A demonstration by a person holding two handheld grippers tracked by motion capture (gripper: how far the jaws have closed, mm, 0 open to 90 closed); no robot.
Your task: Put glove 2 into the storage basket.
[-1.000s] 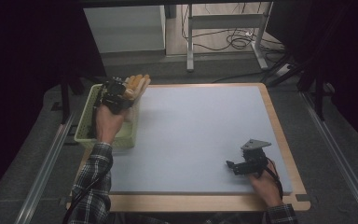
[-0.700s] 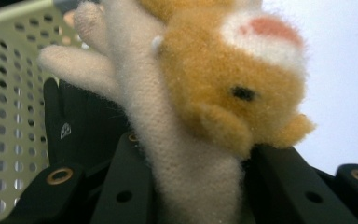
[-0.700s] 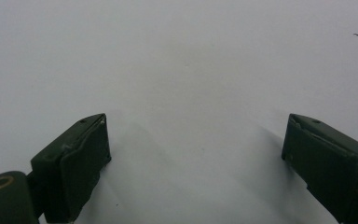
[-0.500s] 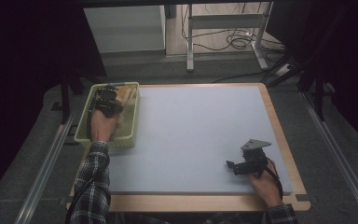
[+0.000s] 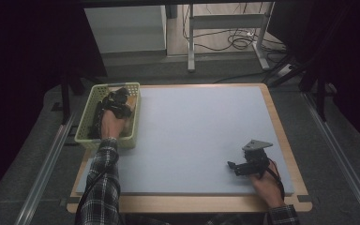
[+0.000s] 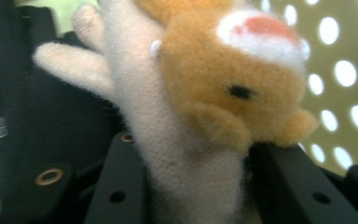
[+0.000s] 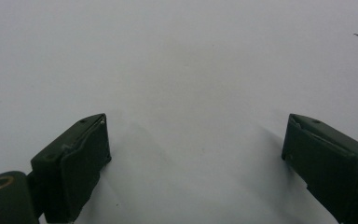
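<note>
Up close, we see our left tool clamped on an orange-and-cream plush toy inside the perforated basket; our right tool gapes wide over the desk.

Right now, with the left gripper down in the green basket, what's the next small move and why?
Probably open the left gripper a little to let go: its jaws clamp the plush toy, which already sits low inside the basket. The right gripper rests open over the bare mat, so nothing there calls for action.

Open grey mat; basket at left edge.
</note>
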